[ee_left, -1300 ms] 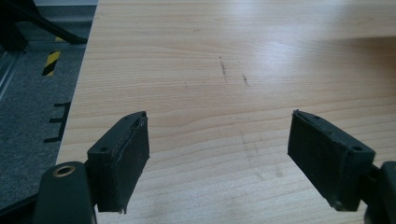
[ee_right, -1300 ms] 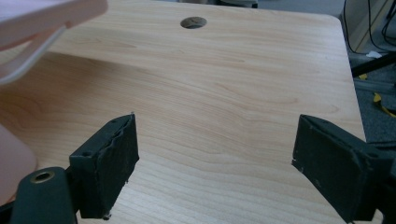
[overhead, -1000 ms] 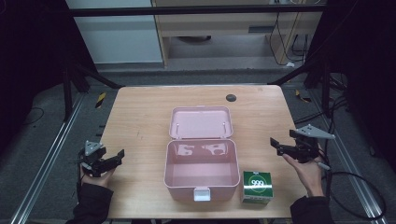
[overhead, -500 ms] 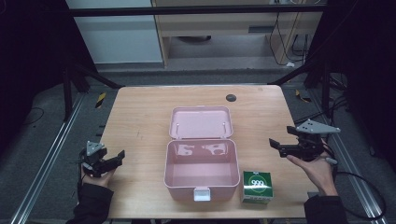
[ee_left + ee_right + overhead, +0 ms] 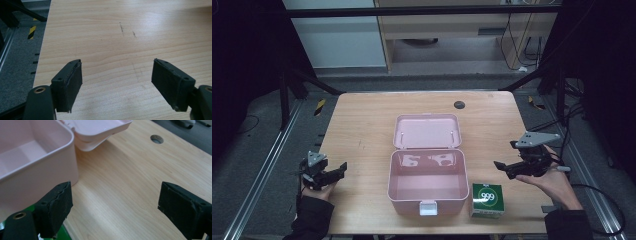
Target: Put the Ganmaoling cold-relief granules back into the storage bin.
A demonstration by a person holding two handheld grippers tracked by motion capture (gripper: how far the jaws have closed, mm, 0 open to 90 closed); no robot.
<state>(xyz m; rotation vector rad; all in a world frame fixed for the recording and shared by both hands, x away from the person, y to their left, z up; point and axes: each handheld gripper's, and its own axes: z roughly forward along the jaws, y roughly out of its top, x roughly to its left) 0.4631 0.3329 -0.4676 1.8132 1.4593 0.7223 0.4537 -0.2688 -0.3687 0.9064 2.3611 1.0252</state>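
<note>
An open pink plastic box [image 5: 412,206] stands mid-table, empty, its lid [image 5: 428,131] laid back behind it. A green carton [image 5: 486,199] marked 999 sits by the box's front right corner. My left gripper [image 5: 341,169] rests at the table's left edge, open, over bare wood [image 5: 112,30]. Its jaws have just been opening a little, with nothing between them. My right gripper [image 5: 499,165] hovers right of the box, open and pointing left. In the right gripper view, the right gripper [image 5: 115,205] has the box wall [image 5: 37,170] at left and a sliver of the green carton [image 5: 60,233] below.
The wooden table [image 5: 362,125] has a round cable hole [image 5: 459,105] near its far edge, also seen as a hole [image 5: 156,139] in the right gripper view. Metal rails and grey floor [image 5: 15,50] run along the table's left side. Cables trail at the right.
The right hand has lifted its gripper and carried it slightly toward the far side. The left hand, box and carton stayed where they were.
</note>
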